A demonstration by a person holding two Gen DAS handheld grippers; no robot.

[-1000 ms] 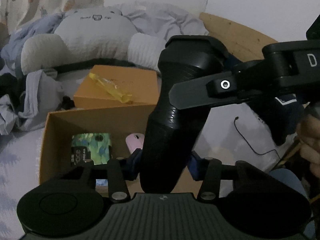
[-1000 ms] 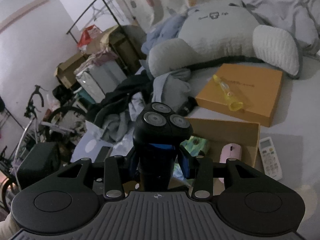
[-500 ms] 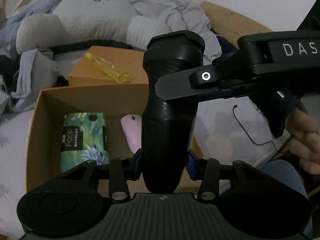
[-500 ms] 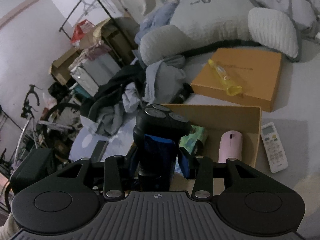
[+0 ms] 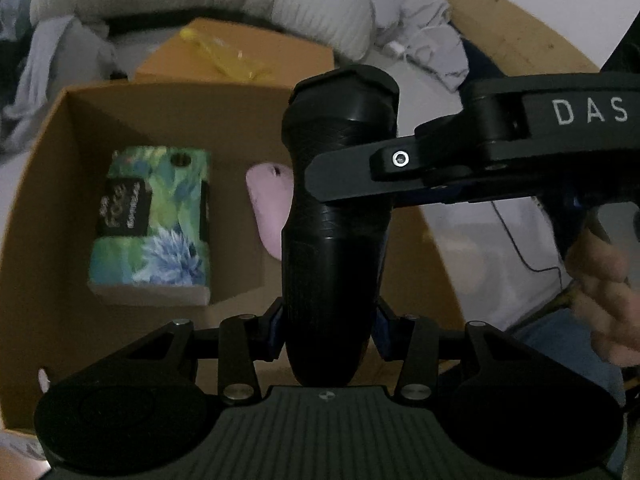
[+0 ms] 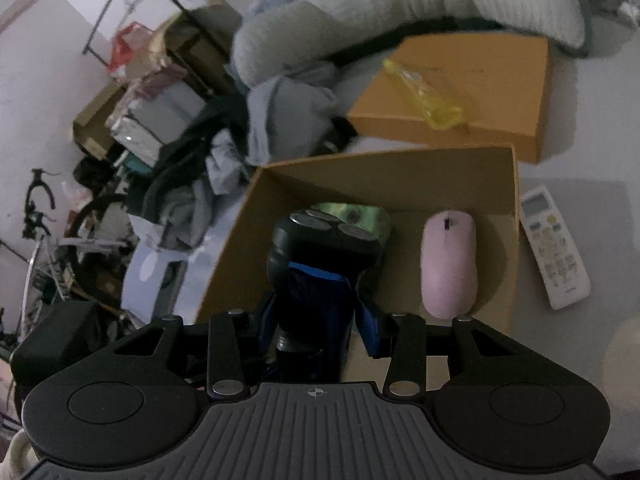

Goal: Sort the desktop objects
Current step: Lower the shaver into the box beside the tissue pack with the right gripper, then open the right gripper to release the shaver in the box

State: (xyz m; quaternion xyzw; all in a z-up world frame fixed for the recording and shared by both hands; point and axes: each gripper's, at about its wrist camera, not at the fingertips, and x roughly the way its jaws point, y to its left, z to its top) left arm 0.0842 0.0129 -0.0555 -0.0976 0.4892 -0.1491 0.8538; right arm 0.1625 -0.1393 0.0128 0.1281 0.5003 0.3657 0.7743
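Left wrist view: the black shaver (image 5: 334, 240), clamped by both the left claw (image 5: 328, 320) and right claw (image 5: 404, 180), had been carried lower over the open box (image 5: 36, 208).

Right wrist view: beyond the right claw (image 6: 316, 320), more of the box floor was seen than a second before, suggesting imminent placement beside the mouse (image 6: 450, 264).

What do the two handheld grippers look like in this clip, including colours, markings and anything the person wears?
Both are matte black with a ribbed grey base plate, two round side discs, silver pivot screws and blue-padded fingers. The right gripper carries white letters "DAS". Blue trousers show below a hand.
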